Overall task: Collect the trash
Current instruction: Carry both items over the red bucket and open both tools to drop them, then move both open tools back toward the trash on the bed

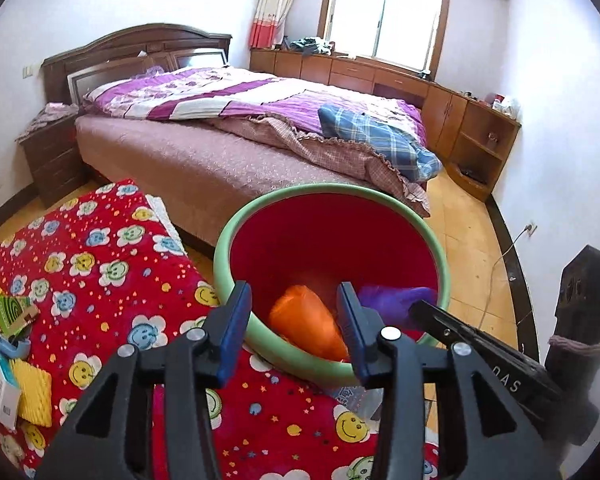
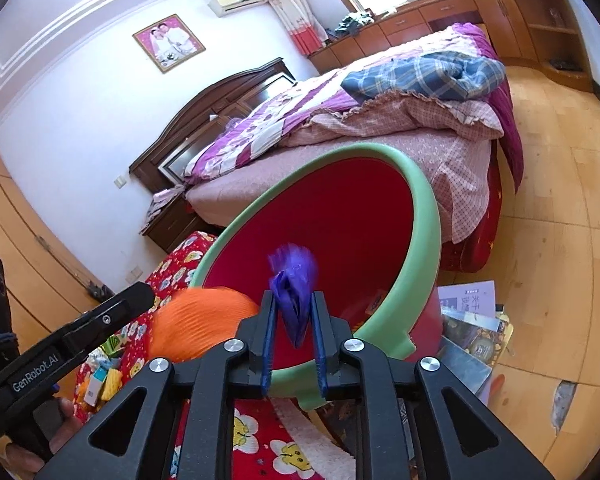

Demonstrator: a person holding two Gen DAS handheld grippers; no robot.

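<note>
A bin with a green rim [image 1: 320, 190] and a red inside stands beside the red blanket, just ahead of both grippers. My left gripper [image 1: 294, 316] is open over its near rim. An orange netted bundle [image 1: 308, 328] is loose beyond the blue pads, inside the bin's mouth. In the right wrist view the bundle [image 2: 204, 320] sits at the bin's rim [image 2: 428, 200], by the left gripper's tip [image 2: 140, 296]. My right gripper [image 2: 294, 320] stands narrow with a crumpled purple bag [image 2: 292, 300] pinched between its pads, over the bin. The left wrist view shows the purple bag [image 1: 396, 300] at the right gripper's tip [image 1: 420, 308].
A red blanket with smiley flowers [image 1: 100, 260] carries small boxes [image 1: 2, 396], a yellow sponge [image 1: 34, 396] and a green packet [image 1: 12, 312] at its left. Magazines [image 2: 472, 320] lie on the wooden floor right of the bin. A bed [image 1: 220, 152] stands behind.
</note>
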